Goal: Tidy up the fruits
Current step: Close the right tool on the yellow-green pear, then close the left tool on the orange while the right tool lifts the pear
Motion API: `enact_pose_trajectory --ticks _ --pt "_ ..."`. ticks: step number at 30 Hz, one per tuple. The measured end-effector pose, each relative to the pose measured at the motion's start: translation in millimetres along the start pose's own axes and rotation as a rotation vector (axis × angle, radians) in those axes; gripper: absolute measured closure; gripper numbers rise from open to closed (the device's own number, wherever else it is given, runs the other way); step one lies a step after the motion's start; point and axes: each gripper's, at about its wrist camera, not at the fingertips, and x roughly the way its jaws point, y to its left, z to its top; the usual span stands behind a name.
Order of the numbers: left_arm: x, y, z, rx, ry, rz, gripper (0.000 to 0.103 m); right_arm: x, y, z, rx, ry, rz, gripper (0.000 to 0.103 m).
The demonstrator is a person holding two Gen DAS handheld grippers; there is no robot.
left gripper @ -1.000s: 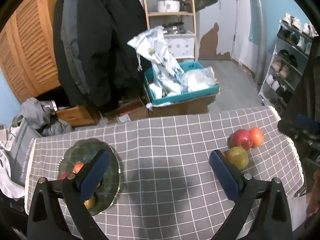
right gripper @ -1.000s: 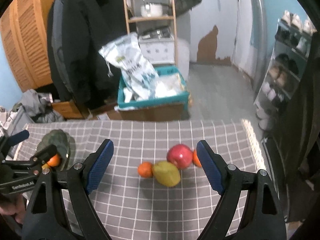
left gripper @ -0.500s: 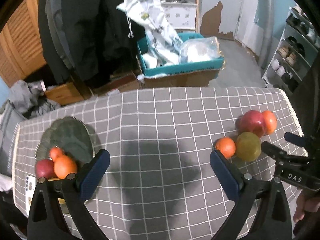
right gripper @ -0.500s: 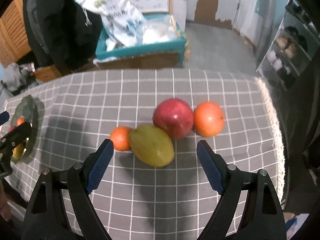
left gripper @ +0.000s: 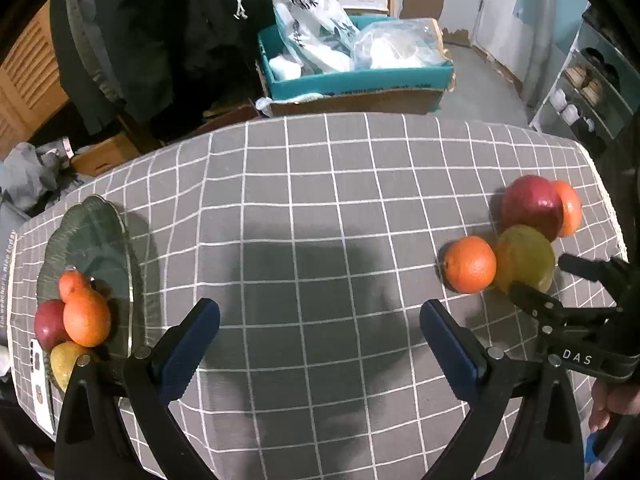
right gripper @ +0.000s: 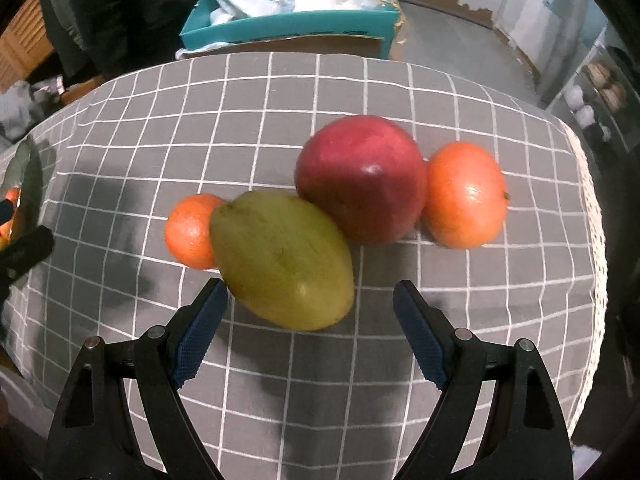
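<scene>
A green mango [right gripper: 282,258] lies on the grey checked cloth [right gripper: 280,112], touching a small orange [right gripper: 190,232] on its left and a red apple [right gripper: 362,178] behind it. A larger orange [right gripper: 464,194] sits right of the apple. My right gripper [right gripper: 308,300] hangs open just above the mango's near end, pads apart from it. My left gripper [left gripper: 320,320] is open over bare cloth in the middle. A green glass plate [left gripper: 96,240] at the left holds an orange [left gripper: 86,316], a red fruit [left gripper: 48,322] and a yellow fruit [left gripper: 66,362]. The same mango [left gripper: 524,258] shows at the right, under the right gripper [left gripper: 560,280].
Beyond the table's far edge stands a teal box [left gripper: 356,80] full of white bags on a cardboard carton. Dark coats [left gripper: 160,40] hang at the back left. A shoe rack [left gripper: 588,92] stands at the right. A hand [left gripper: 612,404] holds the right tool.
Both grippers have come down toward the table and tilted more steeply. The fruit group now fills the right wrist view, with the mango just ahead of the open pads.
</scene>
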Motion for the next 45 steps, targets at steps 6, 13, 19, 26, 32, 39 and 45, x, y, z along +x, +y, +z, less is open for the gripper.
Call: enact_pose_trajectory --ticks 6,13,19,26,32,39,45 --pt "6 -5 -2 0.029 0.009 0.009 0.002 14 14 7 -0.082 0.035 -0.024 0.018" --pt "9 -1 0 0.005 0.022 -0.010 0.002 28 23 9 -0.109 0.054 -0.024 0.021" --pt "11 -3 1 0.007 0.026 -0.019 0.002 27 31 6 -0.119 0.036 -0.065 0.035" --pt "17 -13 5 0.012 0.035 -0.054 0.002 11 20 -11 -0.012 0.006 0.011 0.035" --pt "24 -28 11 0.009 0.045 -0.112 0.002 -9 -2 -28 0.104 -0.031 0.035 0.035" --pt "30 -55 16 0.040 0.046 -0.153 0.002 -13 -39 -41 0.229 -0.043 0.026 0.035" --pt "42 -70 21 0.061 0.065 -0.158 0.003 -17 -66 -47 0.316 -0.063 0.028 0.035"
